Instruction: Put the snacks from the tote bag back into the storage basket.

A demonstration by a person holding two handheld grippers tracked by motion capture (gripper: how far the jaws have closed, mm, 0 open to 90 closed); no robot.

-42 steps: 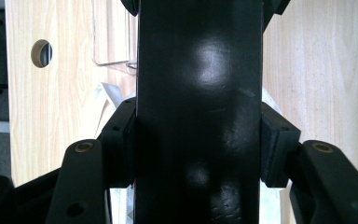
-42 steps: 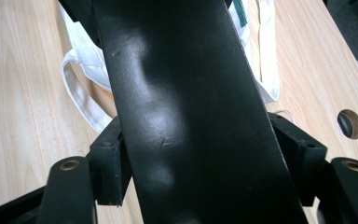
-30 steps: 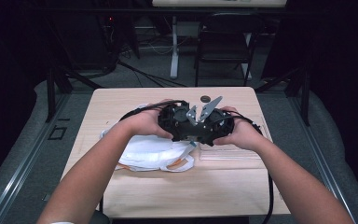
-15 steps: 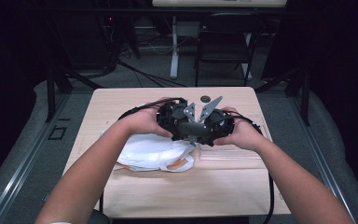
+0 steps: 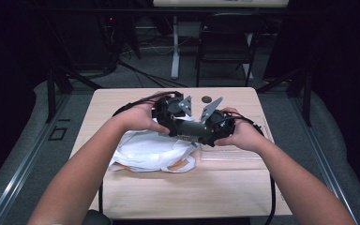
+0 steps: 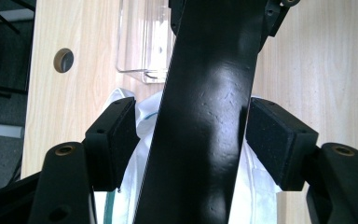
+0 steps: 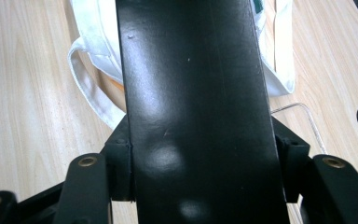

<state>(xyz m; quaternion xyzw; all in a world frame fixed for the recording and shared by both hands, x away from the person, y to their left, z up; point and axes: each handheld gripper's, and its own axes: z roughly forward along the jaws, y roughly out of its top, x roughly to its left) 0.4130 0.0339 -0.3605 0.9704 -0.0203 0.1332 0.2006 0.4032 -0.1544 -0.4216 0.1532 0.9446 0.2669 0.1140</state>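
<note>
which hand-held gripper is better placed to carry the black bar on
Right hand-held gripper: its pads press both sides of the black bar. The left hand-held gripper has just been opening, with gaps beside the bar.

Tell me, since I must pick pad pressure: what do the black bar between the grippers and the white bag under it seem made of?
Black bar: apparently hard plastic or coated metal, semi-gloss with soft highlights. White bag: probably soft woven or nonwoven fabric, matte, creased, with stitched hems.

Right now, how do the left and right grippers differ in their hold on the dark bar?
The left gripper has just been opening; its pads stand off the dark bar, with gaps at both sides. The right gripper is clamped on the bar's other end, pads tight against it. Both straddle the bar above the white bag.
</note>
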